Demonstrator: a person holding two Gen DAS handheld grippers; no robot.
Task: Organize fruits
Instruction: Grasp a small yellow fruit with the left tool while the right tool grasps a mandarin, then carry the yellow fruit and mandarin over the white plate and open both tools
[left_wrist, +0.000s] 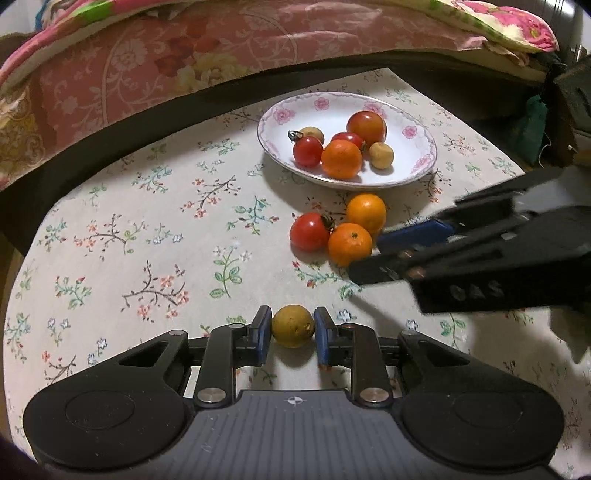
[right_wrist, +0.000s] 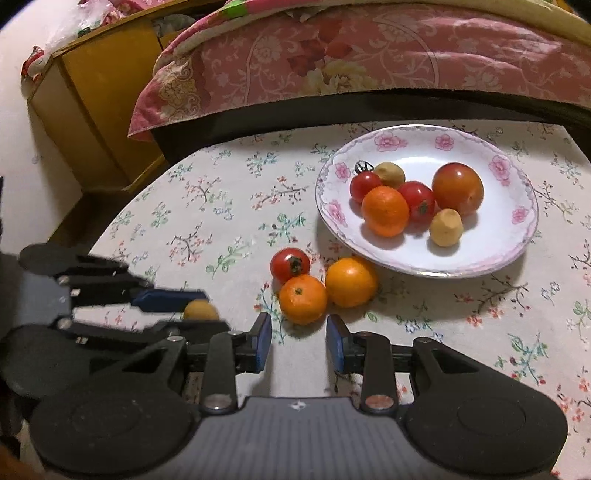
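A small yellow-brown fruit (left_wrist: 293, 326) sits between the blue pads of my left gripper (left_wrist: 293, 314), which is shut on it low over the floral tablecloth. A red tomato (left_wrist: 309, 232) and two oranges (left_wrist: 349, 243) (left_wrist: 366, 212) lie loose in front of the flowered white plate (left_wrist: 332, 107), which holds several fruits. My right gripper (right_wrist: 298, 321) hovers just short of the nearer orange (right_wrist: 303, 299), jaws a little apart with nothing between them. In the right wrist view the left gripper (right_wrist: 214, 312) shows at the left with the yellow fruit (right_wrist: 199, 310).
The tablecloth (left_wrist: 147, 221) covers a round table whose dark edge curves along the back. Behind it lies a pink floral quilt (left_wrist: 166, 55). A yellow cabinet (right_wrist: 92, 110) stands at the far left. A dark object (left_wrist: 572, 103) sits at the table's right edge.
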